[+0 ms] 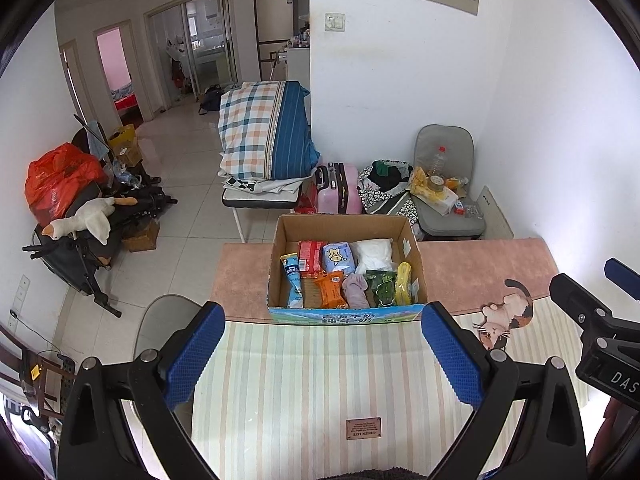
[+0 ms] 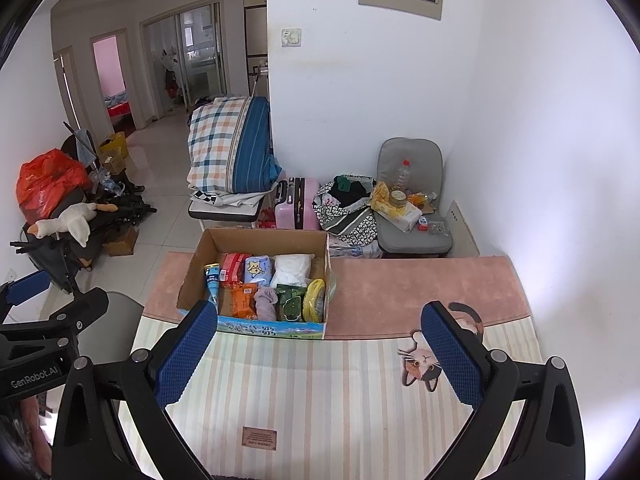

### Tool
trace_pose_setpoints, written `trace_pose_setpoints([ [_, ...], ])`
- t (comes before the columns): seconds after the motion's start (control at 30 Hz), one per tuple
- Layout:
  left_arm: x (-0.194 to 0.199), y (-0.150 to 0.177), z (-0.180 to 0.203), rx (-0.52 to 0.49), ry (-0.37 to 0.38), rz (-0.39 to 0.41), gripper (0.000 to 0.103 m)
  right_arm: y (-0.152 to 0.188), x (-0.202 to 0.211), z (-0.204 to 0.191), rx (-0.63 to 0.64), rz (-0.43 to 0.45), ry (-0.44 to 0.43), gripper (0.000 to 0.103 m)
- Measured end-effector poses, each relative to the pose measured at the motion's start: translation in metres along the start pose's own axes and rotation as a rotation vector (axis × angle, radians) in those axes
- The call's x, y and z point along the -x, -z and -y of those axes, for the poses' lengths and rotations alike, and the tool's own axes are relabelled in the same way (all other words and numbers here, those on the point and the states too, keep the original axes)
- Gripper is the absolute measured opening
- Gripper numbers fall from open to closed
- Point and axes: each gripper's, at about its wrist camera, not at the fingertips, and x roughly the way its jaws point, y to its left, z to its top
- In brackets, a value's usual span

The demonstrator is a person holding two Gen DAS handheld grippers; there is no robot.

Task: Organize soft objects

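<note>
The open cardboard box [image 1: 345, 264] sat toward the far side of the table, straddling the line where the pink mat [image 1: 480, 272] met the striped mat [image 1: 304, 380], and held the soft items packed side by side: a white pouch [image 1: 374, 255], blue-and-white tissue pack [image 1: 338, 258], red packet [image 1: 310, 255], orange packet [image 1: 330, 290], mauve cloth [image 1: 356, 290], green packet [image 1: 381, 287], yellow item [image 1: 404, 283] and a blue tube [image 1: 293, 280]. The left gripper [image 1: 322, 354] and right gripper [image 2: 320, 354] both hung above the striped mat with blue fingers spread wide, nothing between them. Beyond the table were a white tiled floor, a plaid bedding bundle [image 1: 266, 132] on a folding cot, a pink suitcase [image 1: 340, 194], a cluttered grey chair [image 1: 448, 184] by the white wall, and a plush goose [image 1: 88, 216] at left.
</note>
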Motion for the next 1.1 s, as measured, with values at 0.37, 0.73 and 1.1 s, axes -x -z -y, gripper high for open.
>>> trace_pose_setpoints([
  [0.37,0.0000,0.0001,-0.0010,-0.001,0.004,-0.004,0.101,-0.0006,0.0008,0.0014,-0.001,0.002,0.002,0.103],
  [0.73,0.0003,0.0005,-0.0017,-0.004,0.002,-0.005,0.101,-0.0026,0.0009,0.0031,0.003,0.006,0.006,0.103],
  [1.1,0.0004,0.0010,-0.0033,-0.005,0.004,-0.003,0.101,-0.0023,0.0013,0.0039,0.006,0.008,0.011,0.103],
])
